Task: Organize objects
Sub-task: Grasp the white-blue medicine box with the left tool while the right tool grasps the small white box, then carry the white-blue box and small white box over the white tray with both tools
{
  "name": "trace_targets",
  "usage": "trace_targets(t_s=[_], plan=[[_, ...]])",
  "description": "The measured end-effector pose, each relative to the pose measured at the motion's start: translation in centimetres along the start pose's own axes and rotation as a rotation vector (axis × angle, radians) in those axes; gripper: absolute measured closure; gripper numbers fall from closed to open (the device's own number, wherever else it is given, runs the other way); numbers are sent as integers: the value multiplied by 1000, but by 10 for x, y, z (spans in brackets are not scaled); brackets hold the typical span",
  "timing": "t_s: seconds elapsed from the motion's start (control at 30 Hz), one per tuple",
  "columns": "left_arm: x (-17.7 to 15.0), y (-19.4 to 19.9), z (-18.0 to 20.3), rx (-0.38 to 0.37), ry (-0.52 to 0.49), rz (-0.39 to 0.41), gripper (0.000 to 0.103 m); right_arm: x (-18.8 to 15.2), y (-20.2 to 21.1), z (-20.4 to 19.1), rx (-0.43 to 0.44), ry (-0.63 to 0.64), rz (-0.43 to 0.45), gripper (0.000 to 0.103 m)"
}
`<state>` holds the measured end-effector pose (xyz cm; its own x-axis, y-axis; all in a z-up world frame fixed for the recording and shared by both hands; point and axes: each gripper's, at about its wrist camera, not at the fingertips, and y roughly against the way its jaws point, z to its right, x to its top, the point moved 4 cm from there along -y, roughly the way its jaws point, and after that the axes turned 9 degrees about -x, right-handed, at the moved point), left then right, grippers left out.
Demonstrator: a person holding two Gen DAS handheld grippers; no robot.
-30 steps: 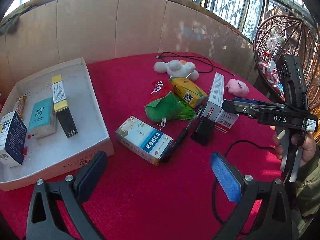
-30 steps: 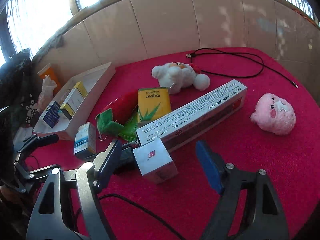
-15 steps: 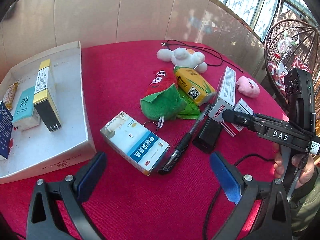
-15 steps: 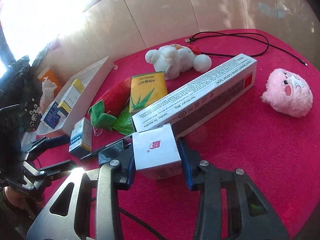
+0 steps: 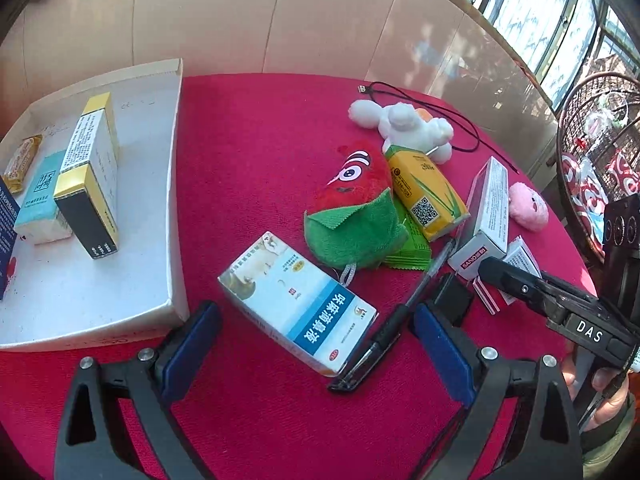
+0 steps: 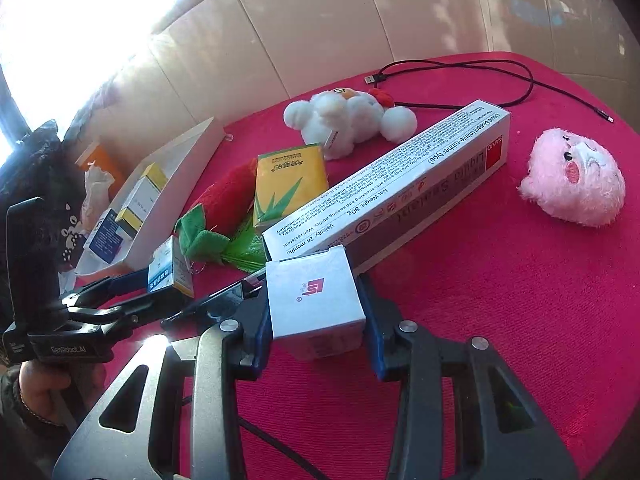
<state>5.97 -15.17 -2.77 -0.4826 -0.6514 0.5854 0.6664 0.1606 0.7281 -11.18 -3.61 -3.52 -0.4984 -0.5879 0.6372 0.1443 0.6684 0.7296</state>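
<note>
Red cloth-covered table [image 5: 260, 128] is carrying loose clutter: a red and green plush strawberry [image 5: 354, 216] is lying mid-table, touching a yellow drink carton with green leaf print [image 5: 426, 196] beside it and covering part of a green foil sachet [image 5: 412, 246]; a white plush toy [image 6: 344, 120] is sitting behind them with a black USB cable [image 6: 460, 68] looping past, and a pink plush head [image 6: 576, 182] is lying apart on the far right side. A long white sealant box with a red end [image 6: 392, 184] is lying diagonally, its near end touching the small white cube-shaped box with a red logo [image 6: 314, 296]. A black pen [image 5: 384, 332] is lying just beside the blue and white medicine box [image 5: 298, 300], with a black block [image 5: 452, 300] next to its tip. The right gripper [image 6: 316, 320] is clamping the small white cube-shaped box, both blue pads pressing its sides, box low over the cloth next to the sealant box. The left gripper [image 5: 316, 348] is hanging wide open, straddling the near end of the blue and white medicine box and the pen, pads not touching either. A shallow white cardboard tray [image 5: 174, 168] is sitting at the left, holding a yellow-black-white box [image 5: 90, 176] standing on edge, a pale blue packet [image 5: 40, 196], a small orange wrapped snack [image 5: 22, 158] and a dark blue box [image 5: 6, 236] at the edge of view.
</note>
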Motion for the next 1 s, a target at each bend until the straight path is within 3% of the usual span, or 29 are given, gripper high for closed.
trace_targets(t_s=[0.2, 0.3, 0.63, 0.77, 1.0], plan=[[6, -18, 9, 127, -83, 12, 7, -1, 0, 4, 3, -27, 1, 65], [5, -14, 8, 147, -127, 24, 33, 0, 1, 3, -3, -23, 6, 65], [-14, 10, 10, 43, -162, 33, 35, 0, 3, 2, -18, -19, 17, 65], [-16, 23, 18, 6, -175, 58, 35, 1, 10, 0, -58, -1, 55, 71], [-14, 38, 27, -19, -194, 98, 35, 4, 28, -1, -98, 22, 110, 71]])
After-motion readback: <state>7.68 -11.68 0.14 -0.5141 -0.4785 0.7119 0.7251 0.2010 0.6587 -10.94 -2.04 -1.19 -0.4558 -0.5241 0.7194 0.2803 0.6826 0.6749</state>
